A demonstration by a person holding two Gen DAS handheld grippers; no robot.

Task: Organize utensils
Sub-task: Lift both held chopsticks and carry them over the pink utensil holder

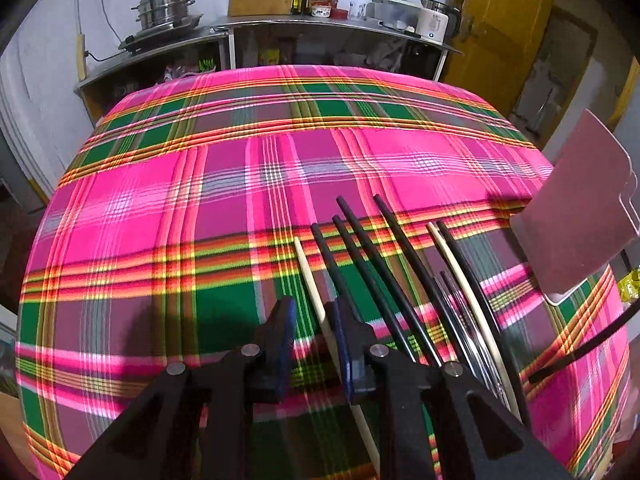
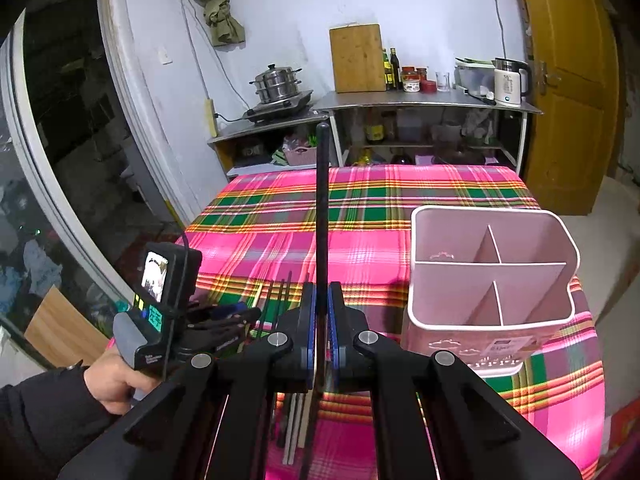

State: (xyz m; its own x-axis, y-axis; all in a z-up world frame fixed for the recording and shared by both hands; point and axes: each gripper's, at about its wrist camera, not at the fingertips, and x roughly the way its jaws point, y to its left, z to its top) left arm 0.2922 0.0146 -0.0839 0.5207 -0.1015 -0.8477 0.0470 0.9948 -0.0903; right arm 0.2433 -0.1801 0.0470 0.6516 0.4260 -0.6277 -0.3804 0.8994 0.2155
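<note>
Find the left claw [image 1: 310, 304] released, pointing steeply down at the worktop [image 1: 160, 200], with the pale chopstick [image 1: 308, 276] lying between its jaws and hugging the right-hand pad. Centre on that stick before clenching, to avoid a lopsided pinch rolling it away across the plaid cloth [image 1: 420, 160]. Settle the tips low enough to get under the round shaft, without pressing into the fabric and bunching it. Keep clear of the loose black chopsticks [image 1: 360, 248] lying just beside to the right, fanned on the same cloth; take one stick only. Clench gently and, judging by the thin shaft, grip near the middle to limit swinging on the lift.

Hold the right claw [image 2: 322, 292] clenched on its black chopstick [image 2: 322, 200], upright above the worktop, well apart from the left-hand work. Look to the pink holder [image 2: 496, 216], standing on the worktop to the right, all compartments seemingly empty. Plan a lift straight up, then a carry over the rim, tip first into one compartment, matching like with like.
</note>
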